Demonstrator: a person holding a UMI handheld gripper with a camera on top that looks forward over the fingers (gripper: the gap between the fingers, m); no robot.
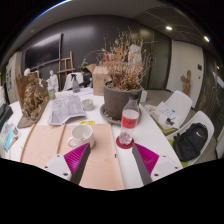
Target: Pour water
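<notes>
A clear water bottle (128, 122) with a red cap and a red label stands upright on a red coaster (124, 143) on the light table (105, 165), just ahead of my right finger (141, 164). A white cup (83, 133) sits on the table ahead of my left finger (80, 163). My gripper (111, 162) is open, its pink pads spread wide with only bare tabletop between them. It touches neither the bottle nor the cup.
Behind the bottle is a large grey pot (117, 100) of dried branches. An open newspaper (66, 108) lies at the back left, beside a brown vase of dried plants (33, 97). White chairs (196, 135) stand at the right, one with a dark bag.
</notes>
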